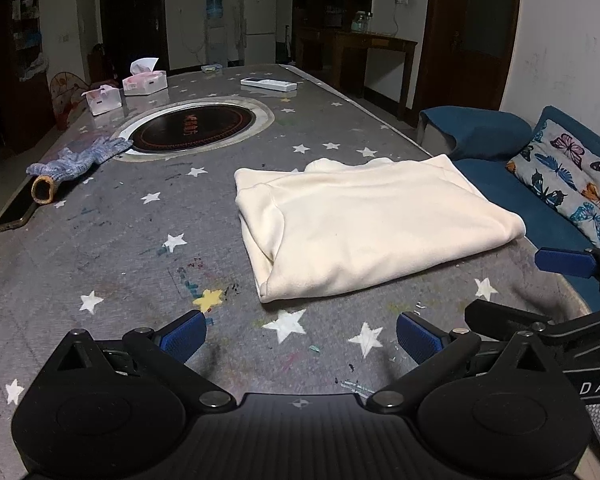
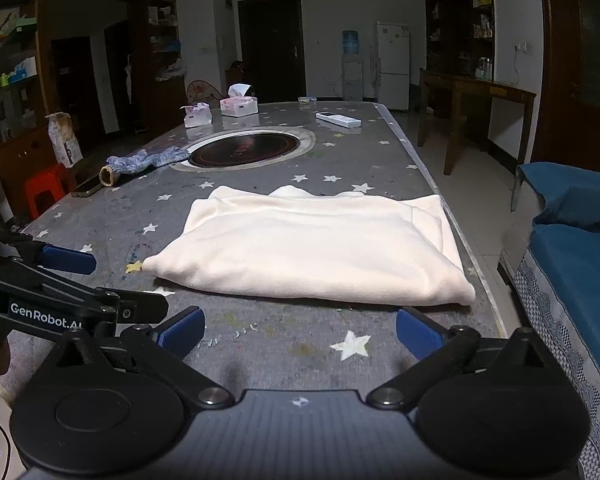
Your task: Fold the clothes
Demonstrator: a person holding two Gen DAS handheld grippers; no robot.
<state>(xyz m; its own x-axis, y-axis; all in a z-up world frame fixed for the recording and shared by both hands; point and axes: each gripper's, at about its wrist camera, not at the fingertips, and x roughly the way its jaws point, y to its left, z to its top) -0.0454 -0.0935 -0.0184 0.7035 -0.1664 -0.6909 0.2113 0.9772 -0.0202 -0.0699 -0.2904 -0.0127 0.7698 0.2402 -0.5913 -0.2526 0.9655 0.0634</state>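
A cream garment [image 1: 364, 224] lies folded into a thick rectangle on the grey star-patterned table [image 1: 112, 248], near its right edge. It also shows in the right wrist view [image 2: 316, 248]. My left gripper [image 1: 300, 338] is open and empty, hovering just short of the garment's near edge. My right gripper [image 2: 300, 332] is open and empty, also just short of the near edge. Each gripper shows at the side of the other's view.
A knit glove [image 1: 76, 160], a phone [image 1: 18, 216], two tissue boxes [image 1: 144, 82], a white remote [image 1: 268, 84] and a round inset cooktop [image 1: 194, 128] occupy the far table. A blue sofa [image 1: 548, 200] with a butterfly cushion stands right of the table.
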